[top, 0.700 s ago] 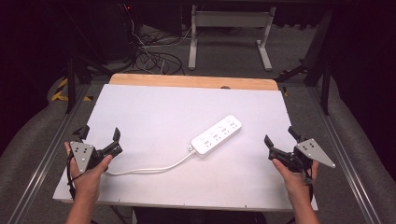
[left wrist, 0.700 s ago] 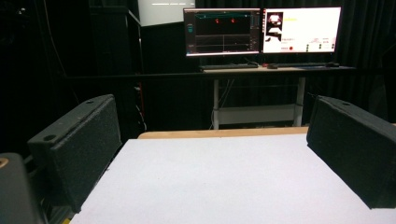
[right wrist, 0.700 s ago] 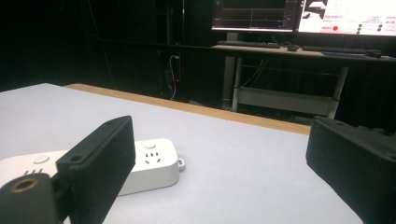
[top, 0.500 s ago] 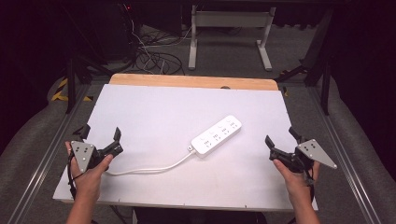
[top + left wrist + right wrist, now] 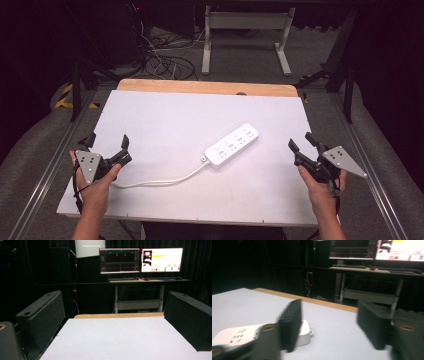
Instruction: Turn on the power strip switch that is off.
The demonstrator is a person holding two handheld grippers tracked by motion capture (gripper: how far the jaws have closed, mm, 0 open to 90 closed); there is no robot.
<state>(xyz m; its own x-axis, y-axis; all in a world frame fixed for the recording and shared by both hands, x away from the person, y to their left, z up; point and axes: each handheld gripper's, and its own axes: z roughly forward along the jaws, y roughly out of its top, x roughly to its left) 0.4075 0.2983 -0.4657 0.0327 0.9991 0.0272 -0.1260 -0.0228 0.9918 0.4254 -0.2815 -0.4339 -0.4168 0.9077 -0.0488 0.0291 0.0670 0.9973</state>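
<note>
White power strip [image 5: 232,145] mid-table [image 5: 165,115], cord trailing toward left gripper [image 5: 106,148]. Left gripper at left edge, right gripper [image 5: 301,142] at right edge (both fingers spread, empty).

power strip [image 5: 232,145] mid-table [image 5: 165,115] | left tongs [image 5: 106,148] left | right tongs [image 5: 301,145] right

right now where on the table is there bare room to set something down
The far half between the wooden edge strip and the power strip is free, as is the near right corner. It is busier near left, where the cord runs toward the left tongs.
</note>
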